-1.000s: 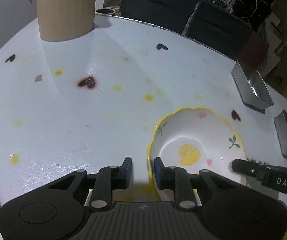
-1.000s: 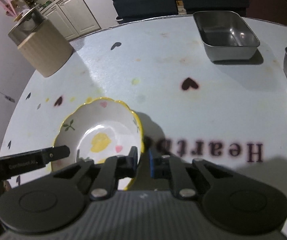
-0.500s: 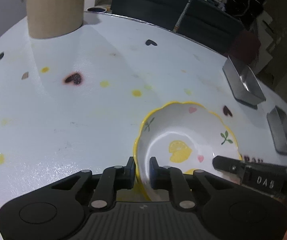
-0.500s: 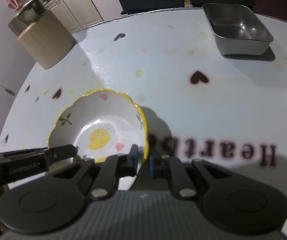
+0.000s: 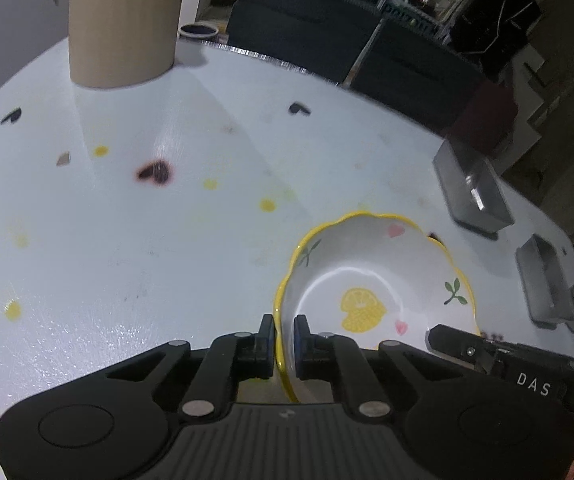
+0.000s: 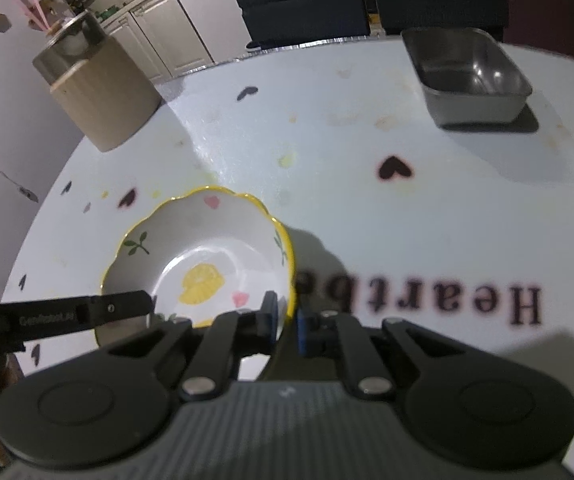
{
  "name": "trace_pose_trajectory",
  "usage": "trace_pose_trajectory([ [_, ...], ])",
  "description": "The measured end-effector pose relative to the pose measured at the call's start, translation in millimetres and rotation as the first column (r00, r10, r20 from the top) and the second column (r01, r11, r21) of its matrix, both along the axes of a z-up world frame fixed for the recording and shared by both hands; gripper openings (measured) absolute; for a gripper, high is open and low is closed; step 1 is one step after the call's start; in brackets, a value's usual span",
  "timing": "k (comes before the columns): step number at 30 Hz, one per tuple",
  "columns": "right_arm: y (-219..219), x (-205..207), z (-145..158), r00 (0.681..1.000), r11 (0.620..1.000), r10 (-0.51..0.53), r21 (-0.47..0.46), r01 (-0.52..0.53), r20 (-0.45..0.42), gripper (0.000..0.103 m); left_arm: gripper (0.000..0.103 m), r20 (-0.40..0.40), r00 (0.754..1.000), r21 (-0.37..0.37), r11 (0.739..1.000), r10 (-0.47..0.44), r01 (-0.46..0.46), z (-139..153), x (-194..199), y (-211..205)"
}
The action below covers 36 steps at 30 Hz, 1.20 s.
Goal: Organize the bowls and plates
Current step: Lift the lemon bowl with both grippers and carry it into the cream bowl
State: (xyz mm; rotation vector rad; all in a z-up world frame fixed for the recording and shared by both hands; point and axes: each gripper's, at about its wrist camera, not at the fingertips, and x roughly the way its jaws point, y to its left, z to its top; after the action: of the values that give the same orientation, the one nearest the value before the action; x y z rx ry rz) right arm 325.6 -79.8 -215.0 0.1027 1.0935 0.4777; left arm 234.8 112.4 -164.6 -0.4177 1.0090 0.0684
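Yellow-rimmed and painted with a lemon, the bowl (image 5: pixel 375 280) sits on the white table (image 5: pixel 147 240). My left gripper (image 5: pixel 284 338) pinches its near-left rim, jaws having just closed; my right gripper (image 6: pixel 287 316) clamps the opposite rim.

"DAS" on right claw (image 5: pixel 533 384), "Heartbe" on table (image 6: pixel 419 296)

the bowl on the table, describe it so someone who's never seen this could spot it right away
On the round white table printed with small hearts, look at the near side, left of the big "Heart" lettering. The bowl sits there, its rim pinched by both tools. Unlike the plain steel trays and the beige canister, it is white ceramic with a wavy yellow rim and a lemon painted inside.
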Motion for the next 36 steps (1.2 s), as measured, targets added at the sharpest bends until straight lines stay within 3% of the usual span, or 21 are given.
trace_pose_trajectory([
  [11,-28,-21,46,0.997,0.998,-0.033,0.056,0.029,0.070,0.011,0.009,0.081,0.996,-0.005,0.999,-0.036,0.037,49,-29,-22],
  [22,-68,-49,87,0.994,0.990,-0.075,0.127,0.065,0.077,0.010,0.009,0.189,0.976,-0.016,0.994,-0.105,0.110,102,-66,-54],
  [29,-100,-79,104,0.991,0.985,-0.112,0.141,0.100,0.078,0.010,0.009,0.203,0.964,-0.035,0.983,-0.172,0.183,107,-93,-83],
  [36,-131,-106,93,0.987,0.980,-0.158,0.127,0.153,0.032,0.010,0.009,0.126,0.958,-0.019,0.965,-0.256,0.261,84,-103,-110],
])
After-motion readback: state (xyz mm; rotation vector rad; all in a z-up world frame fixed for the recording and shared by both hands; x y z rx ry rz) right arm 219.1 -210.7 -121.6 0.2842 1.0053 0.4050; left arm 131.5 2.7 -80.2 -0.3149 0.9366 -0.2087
